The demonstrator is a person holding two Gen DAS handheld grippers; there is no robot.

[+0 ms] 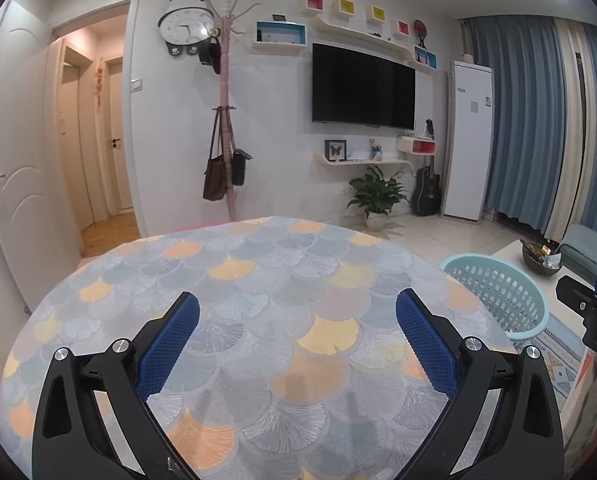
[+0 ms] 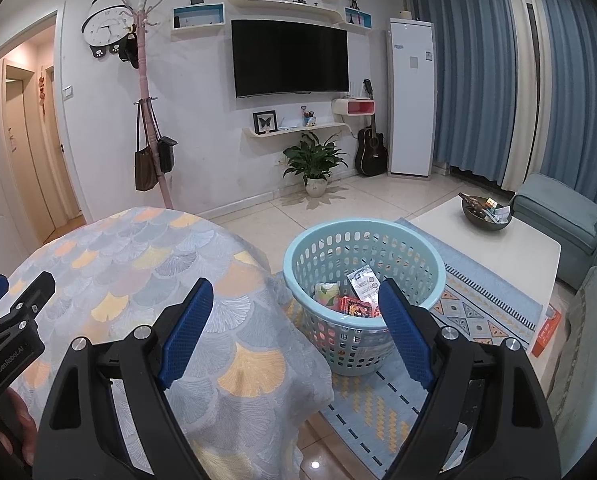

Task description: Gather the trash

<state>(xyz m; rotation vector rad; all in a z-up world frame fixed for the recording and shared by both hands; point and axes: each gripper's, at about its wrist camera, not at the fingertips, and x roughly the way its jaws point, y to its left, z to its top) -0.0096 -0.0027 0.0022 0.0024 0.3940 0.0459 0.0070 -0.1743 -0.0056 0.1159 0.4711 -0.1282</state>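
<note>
Far left: an open white door (image 1: 14, 184) and a hallway behind it. On the far wall, a panda-shaped clock (image 2: 105, 26), then a pink coat stand (image 1: 227, 120) with a brown bag (image 1: 214, 178) and a small black bag hanging from it.

Near left, filling the left wrist view: a desk (image 1: 258, 280) under a cloth printed with grey, blue and orange fan-shaped leaves. Above it, the left gripper (image 1: 298, 306), its blue-padded fingers (image 1: 170, 344) spread wide with only the cloth showing between them. On the black body of this gripper, seen at the left edge of the right wrist view, white writing: "GenRobot.AI". Just below it, part of a hand (image 2: 16, 428) holding the handle.

Far middle: a dark television (image 2: 290, 58) on the wall, small coloured box shelves above, a framed butterfly (image 2: 264, 122) on the shelf below, a potted plant (image 2: 315, 164) on the floor.

Near middle to right, on a patterned rug (image 2: 486, 312) just beside the desk: a pale blue perforated basket (image 2: 362, 232). Inside it, the trash (image 2: 358, 298): a can with a fruit picture, a red printed packet and a white packet with print too small to read. Over the basket's near side, the right gripper (image 2: 296, 314), fingers (image 2: 406, 344) also wide apart and holding nothing.

Further right: a black guitar (image 2: 372, 148), a tall white air conditioner (image 2: 412, 96) with a blue logo too blurred to read, blue and cream curtains (image 2: 538, 80), a white coffee table (image 2: 498, 248) with a dark bowl (image 2: 485, 216) of small things, and a blue-grey sofa (image 2: 566, 216).
</note>
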